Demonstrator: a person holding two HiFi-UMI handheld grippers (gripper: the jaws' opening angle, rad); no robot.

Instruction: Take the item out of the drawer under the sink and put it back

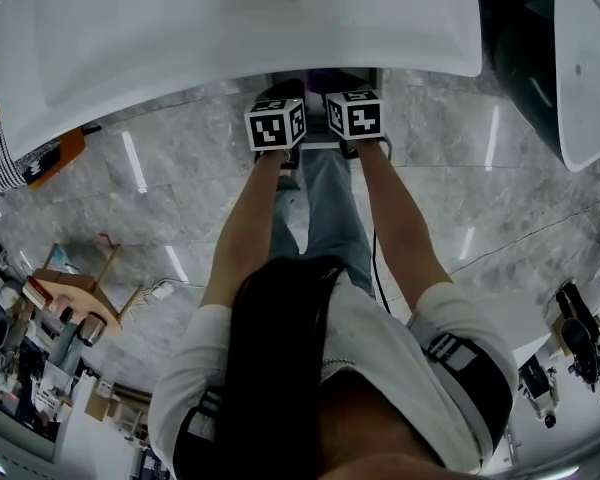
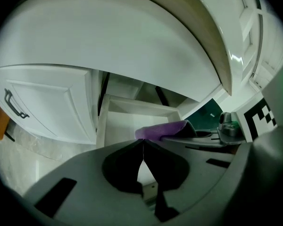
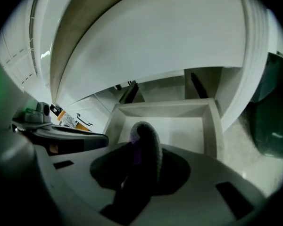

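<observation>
Sink [image 1: 230,18] mostly hides drawer [image 3: 212,126] in head view; R claw [image 3: 133,171] grips purple cloth [image 3: 148,142], L claw [image 2: 142,147] closed, empty.

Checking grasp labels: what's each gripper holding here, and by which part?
The right gripper holds a purple cloth by one end; the rest sticks out past its tips. The left gripper is shut on nothing.

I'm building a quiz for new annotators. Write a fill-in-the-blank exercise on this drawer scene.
1. The drawer under the sink stands ____.
2. The left gripper has jaws that are ____, with nothing between them.
3. The right gripper holds an item whose colour is ____.
Missing words: open; shut; purple.
</observation>
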